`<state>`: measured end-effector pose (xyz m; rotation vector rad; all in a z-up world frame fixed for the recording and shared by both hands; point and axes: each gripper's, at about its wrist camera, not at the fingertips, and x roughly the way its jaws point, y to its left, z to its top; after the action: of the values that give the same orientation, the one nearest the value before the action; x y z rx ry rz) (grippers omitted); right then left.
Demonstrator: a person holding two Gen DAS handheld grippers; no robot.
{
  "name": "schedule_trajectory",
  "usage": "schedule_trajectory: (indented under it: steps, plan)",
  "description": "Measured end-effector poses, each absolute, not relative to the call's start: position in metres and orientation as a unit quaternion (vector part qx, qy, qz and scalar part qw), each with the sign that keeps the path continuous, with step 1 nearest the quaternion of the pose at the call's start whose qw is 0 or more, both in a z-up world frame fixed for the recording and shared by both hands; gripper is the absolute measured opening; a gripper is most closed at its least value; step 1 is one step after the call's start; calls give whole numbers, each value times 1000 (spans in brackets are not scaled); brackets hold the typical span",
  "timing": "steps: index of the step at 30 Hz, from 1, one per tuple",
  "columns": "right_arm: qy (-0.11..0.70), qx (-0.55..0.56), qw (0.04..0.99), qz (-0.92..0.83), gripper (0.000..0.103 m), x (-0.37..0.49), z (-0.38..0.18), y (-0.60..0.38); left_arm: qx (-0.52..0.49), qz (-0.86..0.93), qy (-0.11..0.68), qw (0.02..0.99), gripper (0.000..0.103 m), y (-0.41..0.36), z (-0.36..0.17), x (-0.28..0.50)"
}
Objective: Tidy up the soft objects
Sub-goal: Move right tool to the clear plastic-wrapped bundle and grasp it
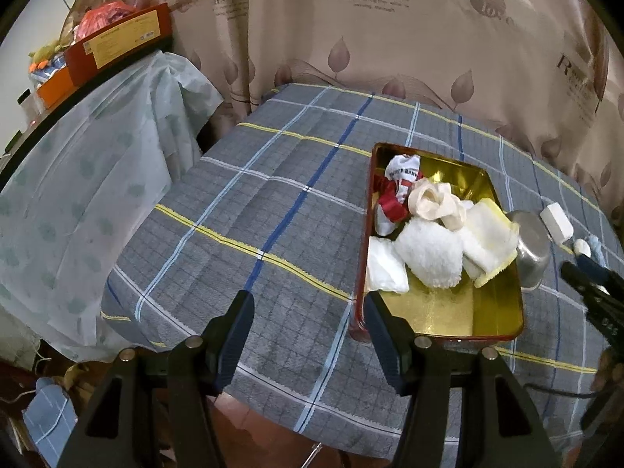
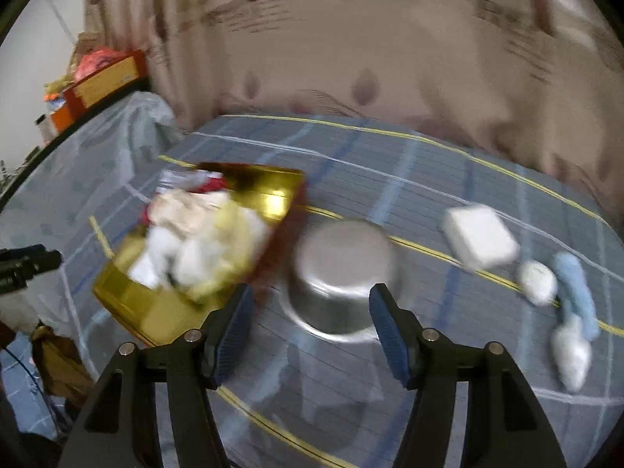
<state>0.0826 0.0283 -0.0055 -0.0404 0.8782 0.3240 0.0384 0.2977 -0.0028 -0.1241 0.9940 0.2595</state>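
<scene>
From the left wrist camera, the left gripper [image 1: 308, 314] hangs over the grey plaid tablecloth [image 1: 241, 210] with its two blue-padded fingers spread and nothing between them; its right fingertip stands just at the near left corner of the shallow rectangular tin tray with a gold inside and a red outer wall [image 1: 503, 312]. In the far half of that tray lies a heap of soft things: a red-and-white printed sock [image 1: 397, 183] at the far end, a cream rolled sock [image 1: 433, 202] beside it, a fluffy white cloth [image 1: 429, 253] in the middle, a white-and-yellow folded cloth [image 1: 487, 241] against the right wall, and a flat white pad [image 1: 384, 265] against the left wall. Just outside the tray's right wall sits an upturned round steel bowl [image 1: 530, 249], and beyond it a white rectangular block [image 1: 555, 222]. The right gripper [image 1: 585, 273] enters from the right edge, near the bowl. The right wrist view is blurred by motion: here the right gripper [image 2: 310, 321] has its blue fingers parted and empty, poised above the steel bowl [image 2: 343, 269], which stands just right of the tray [image 2: 128, 304]. Well to the right of the bowl lie the white block [image 2: 479, 240], a small white lump [image 2: 538, 282], a light blue soft roll [image 2: 575, 288] and what seems another white soft piece [image 2: 571, 355], all on the cloth outside the tray.
</scene>
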Motion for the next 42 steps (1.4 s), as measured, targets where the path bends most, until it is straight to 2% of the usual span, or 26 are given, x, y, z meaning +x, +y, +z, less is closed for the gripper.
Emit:
schedule_trajectory:
  steps: [11, 17, 27, 33, 39, 42]
  plan:
    - [439, -12, 898, 26, 58, 67, -20, -127, -21, 105, 479, 871, 60, 270, -8, 43]
    - [453, -1, 892, -5, 58, 69, -40, -177, -1, 94, 488, 868, 60, 251, -11, 50]
    - [461, 7, 887, -4, 54, 89, -64, -197, 27, 39, 504, 862, 60, 191, -16, 76]
    - [459, 6, 888, -1, 47, 92, -69, -198, 53, -5, 501, 864, 60, 142, -16, 97]
    - [462, 14, 887, 3, 47, 101, -75, -202, 65, -66, 500, 861, 60, 87, -20, 122]
    - [463, 13, 886, 8, 40, 103, -78, -203, 73, -99, 496, 859, 60, 57, -21, 133]
